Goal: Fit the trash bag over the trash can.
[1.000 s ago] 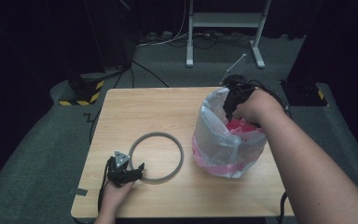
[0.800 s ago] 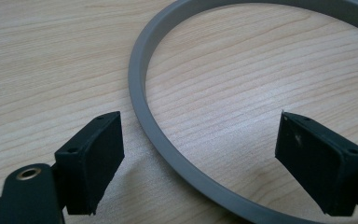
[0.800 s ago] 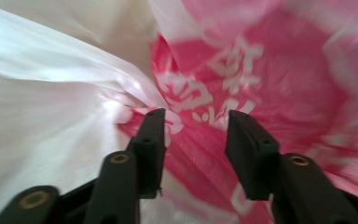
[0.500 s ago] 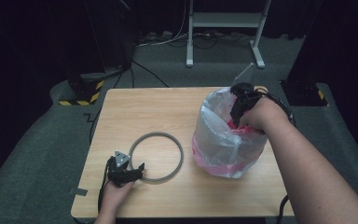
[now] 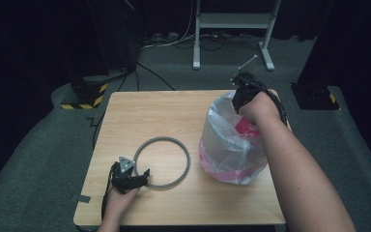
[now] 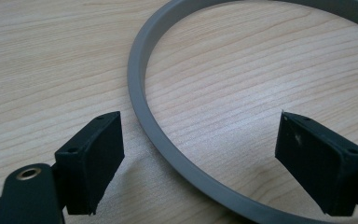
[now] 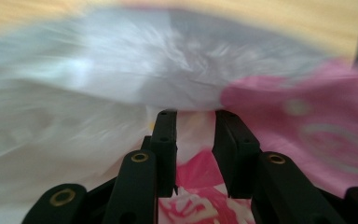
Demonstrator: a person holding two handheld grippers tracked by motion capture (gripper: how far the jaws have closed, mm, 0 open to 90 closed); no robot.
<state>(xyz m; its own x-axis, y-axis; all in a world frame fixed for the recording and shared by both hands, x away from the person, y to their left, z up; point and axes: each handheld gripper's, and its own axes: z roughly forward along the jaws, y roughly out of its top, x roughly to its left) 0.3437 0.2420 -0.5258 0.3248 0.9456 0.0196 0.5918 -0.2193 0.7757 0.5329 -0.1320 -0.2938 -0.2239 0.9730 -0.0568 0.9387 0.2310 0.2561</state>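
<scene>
The work in hand looks like lining a pink bin (image 5: 244,166) with a clear plastic bag (image 5: 224,140) and fixing it with the grey ring (image 5: 162,162), which lies flat on the wooden table (image 5: 174,113) just left of the bin. The right gripper (image 5: 241,99) sits at the far rim of the bin, where its jaws have just been closing; in the right gripper view they stand close together with bag film and pink plastic between them (image 7: 195,144), though blur hides whether the pads actually pinch it, so a hold cannot be confirmed. The left gripper (image 6: 200,158) rests at the near edge of the ring, its jaws spread wide on either side of the band and pressing nothing. The likely risks: thin film could slip out or tear if the right hand pulls hard, a tug could tip the light bin, and the ring could skid if the left jaws shut off-centre.
</scene>
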